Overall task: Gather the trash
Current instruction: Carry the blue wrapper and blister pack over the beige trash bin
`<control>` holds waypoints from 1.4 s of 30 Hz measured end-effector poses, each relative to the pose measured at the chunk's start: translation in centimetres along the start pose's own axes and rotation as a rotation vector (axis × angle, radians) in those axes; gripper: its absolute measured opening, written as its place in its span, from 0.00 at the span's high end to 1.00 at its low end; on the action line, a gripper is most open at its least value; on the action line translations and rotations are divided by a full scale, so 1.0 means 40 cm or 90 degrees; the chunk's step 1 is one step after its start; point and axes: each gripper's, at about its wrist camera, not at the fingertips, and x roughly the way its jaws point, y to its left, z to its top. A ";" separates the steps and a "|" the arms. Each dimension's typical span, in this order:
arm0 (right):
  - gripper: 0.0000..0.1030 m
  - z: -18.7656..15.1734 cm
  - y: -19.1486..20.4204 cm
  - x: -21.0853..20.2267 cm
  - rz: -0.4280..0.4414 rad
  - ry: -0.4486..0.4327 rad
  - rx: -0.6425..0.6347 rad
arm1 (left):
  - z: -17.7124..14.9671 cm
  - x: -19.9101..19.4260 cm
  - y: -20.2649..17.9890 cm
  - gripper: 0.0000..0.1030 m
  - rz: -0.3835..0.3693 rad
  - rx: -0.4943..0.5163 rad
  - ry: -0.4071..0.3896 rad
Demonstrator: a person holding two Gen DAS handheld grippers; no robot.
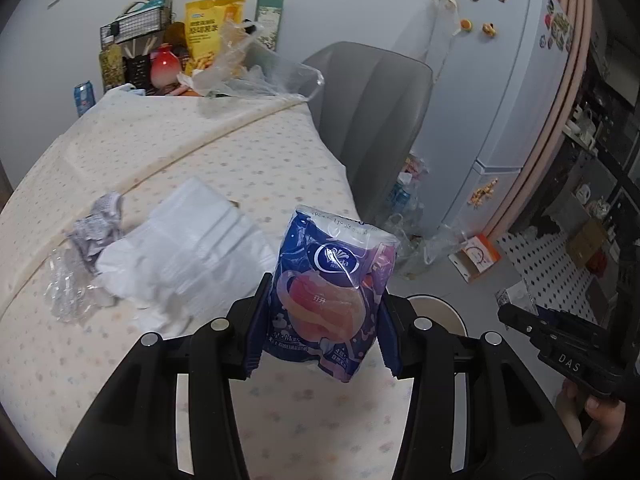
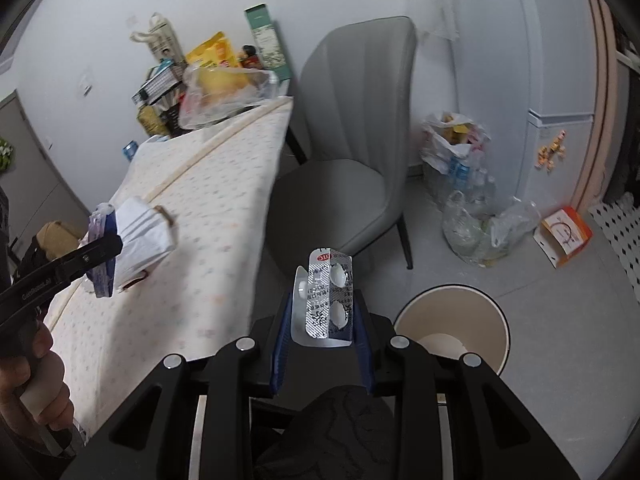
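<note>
My left gripper is shut on a blue tissue pack wrapper, held above the table's near right corner; it also shows from the side in the right wrist view. My right gripper is shut on a silver pill blister pack, held above the floor beside the table. A round beige trash bin stands open on the floor just right of it, and shows in the left wrist view. On the table lie a white plastic bag, a crumpled silver wrapper and clear plastic.
The table has a dotted cream cloth. Snack bags, boxes and a clear bag crowd its far end. A grey chair stands beside it. Bags of bottles, an orange box and a fridge are at the right.
</note>
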 end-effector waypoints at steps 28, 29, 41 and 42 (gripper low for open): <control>0.32 -0.028 -0.383 0.061 -0.039 -0.021 0.218 | 0.065 0.209 -0.297 0.54 -0.074 0.111 0.079; 0.31 -0.036 -0.393 0.049 -0.027 -0.021 0.232 | 0.065 0.215 -0.312 0.54 -0.077 0.116 0.083; 0.27 -0.098 -0.474 -0.161 -0.045 -0.095 0.292 | 0.039 0.292 -0.538 0.39 -0.154 0.183 0.131; 0.27 -0.099 -0.481 -0.171 -0.052 -0.100 0.294 | 0.040 0.298 -0.554 0.28 -0.157 0.187 0.131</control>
